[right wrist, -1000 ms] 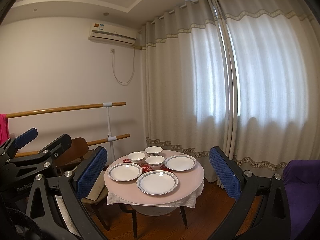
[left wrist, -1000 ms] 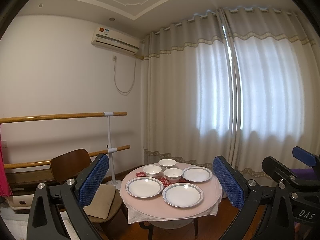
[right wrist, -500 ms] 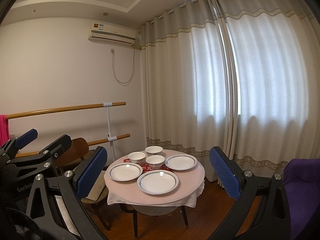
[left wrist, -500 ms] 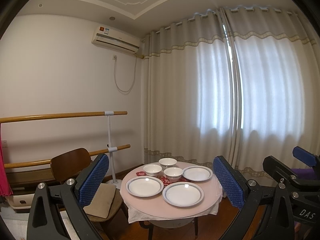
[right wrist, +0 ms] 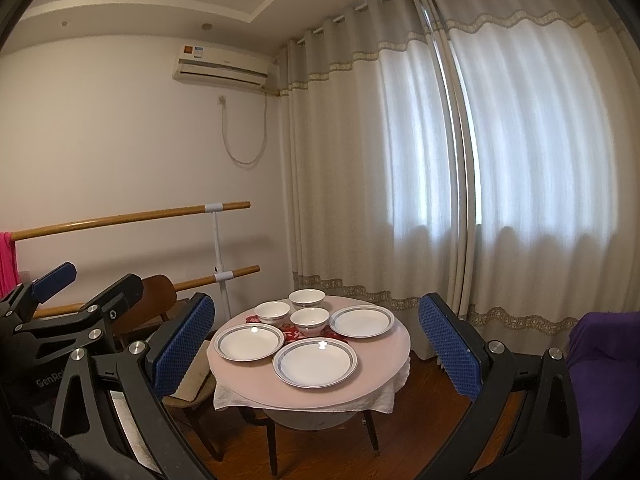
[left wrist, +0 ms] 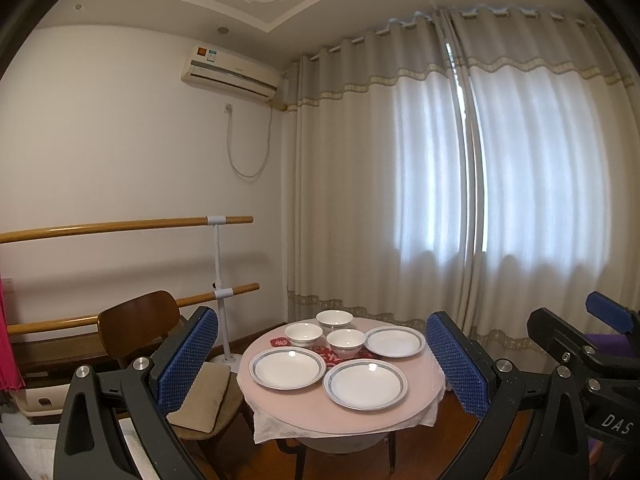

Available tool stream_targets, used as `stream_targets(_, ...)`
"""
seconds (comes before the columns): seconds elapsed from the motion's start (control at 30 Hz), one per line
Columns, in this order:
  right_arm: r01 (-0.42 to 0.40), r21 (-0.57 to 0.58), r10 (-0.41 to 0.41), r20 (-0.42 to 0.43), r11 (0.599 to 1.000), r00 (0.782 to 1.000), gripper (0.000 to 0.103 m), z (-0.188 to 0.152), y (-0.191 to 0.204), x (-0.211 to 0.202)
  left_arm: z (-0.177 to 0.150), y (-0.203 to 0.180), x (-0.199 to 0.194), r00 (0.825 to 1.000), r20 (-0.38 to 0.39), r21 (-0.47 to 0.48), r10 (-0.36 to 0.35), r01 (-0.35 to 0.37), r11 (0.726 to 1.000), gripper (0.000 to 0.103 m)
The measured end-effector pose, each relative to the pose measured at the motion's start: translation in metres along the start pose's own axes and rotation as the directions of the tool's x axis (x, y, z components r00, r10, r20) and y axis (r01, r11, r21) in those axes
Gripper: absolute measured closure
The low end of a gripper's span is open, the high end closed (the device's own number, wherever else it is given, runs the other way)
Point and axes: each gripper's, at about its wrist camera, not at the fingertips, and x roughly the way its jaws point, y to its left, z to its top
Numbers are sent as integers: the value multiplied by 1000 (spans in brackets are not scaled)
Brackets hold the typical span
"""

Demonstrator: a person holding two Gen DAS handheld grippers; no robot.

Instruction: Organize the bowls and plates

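A small round table [left wrist: 344,416] [right wrist: 384,376] with a pink top holds three white plates with blue rims and three white bowls. The near plate [left wrist: 365,384] [right wrist: 315,362] is in front, a left plate [left wrist: 287,369] [right wrist: 249,342] and a right plate [left wrist: 394,341] [right wrist: 361,321] lie behind it. The bowls [left wrist: 345,342] [right wrist: 310,319] cluster at the back on a red mat. My left gripper [left wrist: 322,360] and right gripper [right wrist: 316,344] are both open and empty, well short of the table.
A wooden chair [left wrist: 138,324] with a beige cushion stands left of the table. A ballet barre [left wrist: 218,280] lines the left wall. Curtains [left wrist: 440,200] hang behind. A purple sofa [right wrist: 600,360] is at right. The floor is wood.
Both views have shifted only slightly; the table sits marginally nearer. Nothing on the table has moved.
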Motion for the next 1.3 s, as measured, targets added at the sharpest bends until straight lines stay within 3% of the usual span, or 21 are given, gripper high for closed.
stream_targets(0.27,8,7,-8,1,1000,1000,0,-12,-11,30,-8,-7,43,1000,-18,-4,-17,17,1000,1)
stream_targets(0.43,14,22,-14,3,1000,1000,0,-23,-27,70,-18,-13,103,999,-29,0,-19,19,1000,1)
stream_targets(0.6,-38,71,37,16,997,999,0,-29,-54,126,-21,-27,181,998,-55,39,-7,9,999,1)
stream_targets(0.77,-76,92,83,-71,993,994,0,-15,-75,186,3,-45,252,988,-153,63,12,-3,998,1)
stream_targets(0.87,-98,114,113,-129,989,985,0,6,-85,204,37,-60,277,980,-183,115,77,-56,992,1)
stream_targets(1.13,-165,61,176,-304,984,936,0,71,-99,220,126,-80,316,931,-359,110,71,-33,993,1)
stream_targets(1.2,-192,67,203,-348,979,915,0,78,-102,224,143,-82,326,911,-410,96,38,2,995,1)
stream_targets(1.3,-189,77,204,-394,979,896,0,77,-106,234,157,-79,346,877,-477,84,49,-10,996,1)
